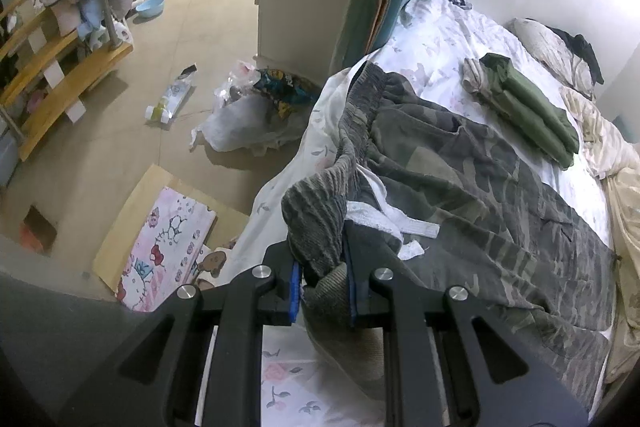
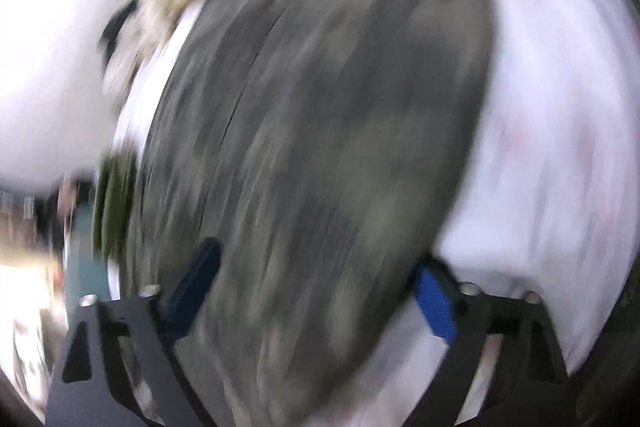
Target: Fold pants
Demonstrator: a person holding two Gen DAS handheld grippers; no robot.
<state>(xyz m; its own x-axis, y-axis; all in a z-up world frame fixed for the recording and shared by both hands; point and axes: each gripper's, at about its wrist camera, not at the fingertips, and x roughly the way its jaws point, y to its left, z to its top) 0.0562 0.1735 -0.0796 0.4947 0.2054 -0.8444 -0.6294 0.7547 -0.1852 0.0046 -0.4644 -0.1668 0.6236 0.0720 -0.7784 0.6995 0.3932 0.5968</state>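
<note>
The left gripper (image 1: 322, 279) has its jaws nearly closed, clenched on a bunched fold of the ribbed waistband (image 1: 316, 223) of the camouflage pants (image 1: 480, 195). The fabric is pinched between the two blue pads (image 1: 295, 287) and rises out of the grip toward 12 o'clock. A white drawstring (image 1: 384, 223) trails from the waistband at about 1 o'clock of the jaws. From that grip the pants spread across the bed (image 1: 432, 39), their legs running toward 4 o'clock over the white flowered sheet. A folded green garment (image 1: 532, 111) lies on the sheet at 2 o'clock of the pants, apart from them. A cream quilt (image 1: 608, 147) is heaped along the bed's far side at 3 o'clock. Off the bed, at 9 o'clock, a cartoon-printed board (image 1: 168, 247) lies on the floor (image 1: 192, 27).

The right wrist view is heavily blurred. The right gripper (image 2: 316, 301) has its jaws spread wide, hanging over the pants (image 2: 320, 127), whose cloth fills the space between and beyond the blue pads (image 2: 434, 303). The pads do not press on anything that can be made out. White sheet (image 2: 540, 147) shows at 3 o'clock of the cloth.
</note>
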